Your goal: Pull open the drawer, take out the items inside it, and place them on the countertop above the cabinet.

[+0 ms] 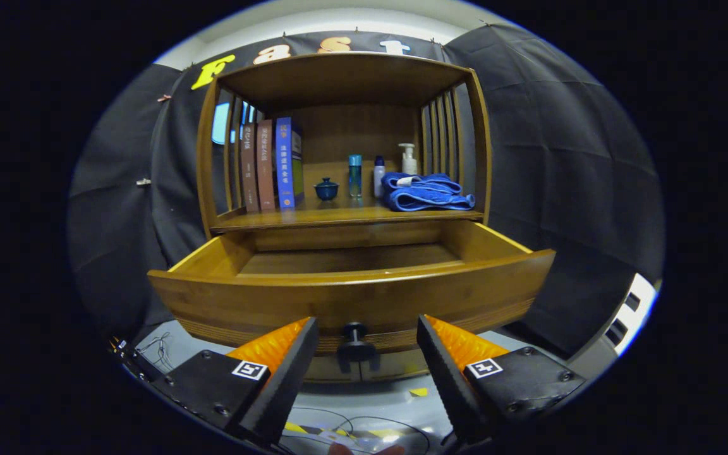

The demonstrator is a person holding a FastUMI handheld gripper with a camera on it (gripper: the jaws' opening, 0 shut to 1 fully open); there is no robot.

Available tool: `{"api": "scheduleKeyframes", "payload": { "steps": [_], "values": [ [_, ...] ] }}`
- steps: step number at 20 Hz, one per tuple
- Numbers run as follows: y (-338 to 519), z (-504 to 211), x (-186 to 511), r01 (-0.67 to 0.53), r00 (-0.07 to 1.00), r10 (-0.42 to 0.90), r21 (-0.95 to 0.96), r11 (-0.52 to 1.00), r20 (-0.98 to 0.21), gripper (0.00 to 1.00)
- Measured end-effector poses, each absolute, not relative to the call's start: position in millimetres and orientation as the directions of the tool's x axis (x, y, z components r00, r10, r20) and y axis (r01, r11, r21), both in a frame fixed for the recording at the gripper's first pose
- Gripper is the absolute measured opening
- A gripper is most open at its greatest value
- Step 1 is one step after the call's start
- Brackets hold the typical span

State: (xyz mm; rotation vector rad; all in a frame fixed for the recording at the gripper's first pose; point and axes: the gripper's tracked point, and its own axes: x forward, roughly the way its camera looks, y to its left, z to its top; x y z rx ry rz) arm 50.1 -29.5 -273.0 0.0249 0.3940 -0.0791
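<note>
We hold the gripper [364, 335] low and square in front of the cabinet [342, 69], with its fingers spread apart and clasping nothing, so the claw is released. The knob [356, 333] sits in the gap between the fingertips, near them but touched by neither; that placement makes sense, since the knob is the handle by which the drawer [351, 300] moves. The drawer stands pulled well out from the cabinet, its curved front just ahead of the fingers, which leaves the inside open from above. From this low angle we see only the far part of the drawer floor, and it looks bare; whatever lies close behind the front panel is hidden, so we cannot tell if anything remains inside. On the countertop [339, 218] above the drawer stand books [272, 164] at the left, then a small blue cup [326, 188], a teal bottle [354, 175], a white bottle [379, 177], a pump bottle [408, 158] and a folded blue towel [427, 193] at the right. We judge the opening step done, and the next move calls for lifting the gripper to look down into the drawer.
</note>
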Motion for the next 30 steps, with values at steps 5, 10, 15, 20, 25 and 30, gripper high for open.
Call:
{"api": "scheduleKeyframes", "payload": {
  "steps": [5,10,15,20,25,30],
  "values": [
    [-46,-242,84,0.161,0.824,-0.169,-0.063,0.985,-0.541,0.99],
    [-64,-246,129,0.192,0.678,-0.226,-0.129,0.973,-0.699,0.97],
    [-67,-294,181,0.142,0.506,-0.171,-0.113,0.983,-0.845,0.98],
    [-72,-360,198,0.088,0.324,-0.115,-0.091,0.992,-0.939,0.89],
    [-67,-399,209,0.069,0.266,-0.034,-0.016,0.998,-0.963,0.68],
    [-55,-393,208,0.073,0.272,0.010,0.031,0.997,-0.962,0.47]
  ]
}}
